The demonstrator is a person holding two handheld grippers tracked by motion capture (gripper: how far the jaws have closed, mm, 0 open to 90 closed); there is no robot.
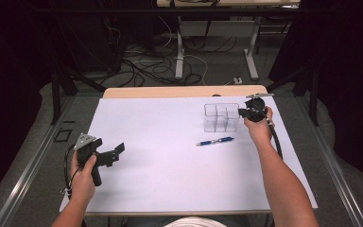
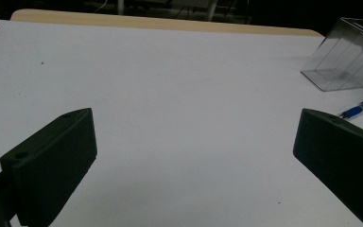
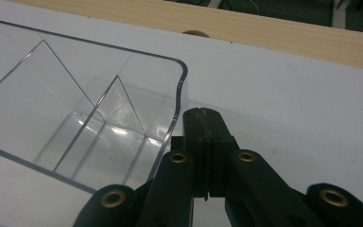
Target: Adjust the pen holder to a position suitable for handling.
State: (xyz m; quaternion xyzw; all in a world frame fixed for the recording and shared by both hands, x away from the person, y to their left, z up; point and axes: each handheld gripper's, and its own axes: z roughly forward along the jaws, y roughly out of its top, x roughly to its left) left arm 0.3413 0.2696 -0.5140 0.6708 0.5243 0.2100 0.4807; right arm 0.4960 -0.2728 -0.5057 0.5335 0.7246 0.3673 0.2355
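**At the table: two grippers, clear organizer, blue pen**

Nearest you, at the lower left of the high view, your left hand (image 1: 82, 177) holds the left gripper (image 1: 112, 153) just above the white table (image 1: 170, 170). Its jaws stand wide apart with nothing between them. Through the left gripper view they frame bare white surface, with the blue pen (image 2: 360, 107) and a corner of the clear organizer (image 2: 345, 59) off toward the right edge.

Farther out, the blue pen (image 1: 215, 141) lies flat on the table, roughly crosswise, between the two hands and nearer your right one. It sits just in front of the clear organizer (image 1: 221, 117), apart from it.

Your right hand (image 1: 259, 127) holds the right gripper (image 1: 242, 112) up against the organizer's right end. In the right gripper view the jaws of the right gripper (image 3: 207, 124) are pressed together, empty, their tips just beside the organizer's rounded corner; whether they touch it is unclear. The clear organizer (image 3: 82, 101) stands upright, its thin dividers splitting it into compartments, all empty.

Beyond the white sheet a strip of wooden table edge (image 1: 184, 91) shows, then the floor with loose cables (image 1: 146, 66).
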